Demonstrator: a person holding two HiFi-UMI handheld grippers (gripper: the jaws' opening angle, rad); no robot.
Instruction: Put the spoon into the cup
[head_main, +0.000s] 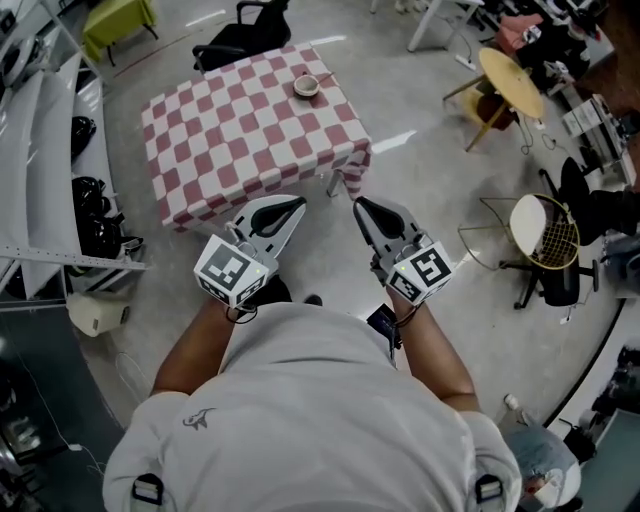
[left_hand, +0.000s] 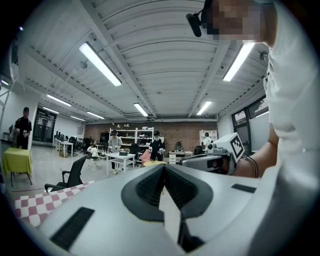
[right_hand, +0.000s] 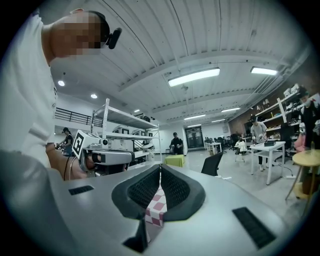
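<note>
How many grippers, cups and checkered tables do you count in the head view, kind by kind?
Grippers: 2, the left gripper and the right gripper
Cup: 1
Checkered table: 1
Total: 4

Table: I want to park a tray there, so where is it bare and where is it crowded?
In the head view the table is bare along its near edge, across the middle and over its whole left side. The only thing on it is the cup, close to the far right corner, so that corner is the one tight spot.
</note>
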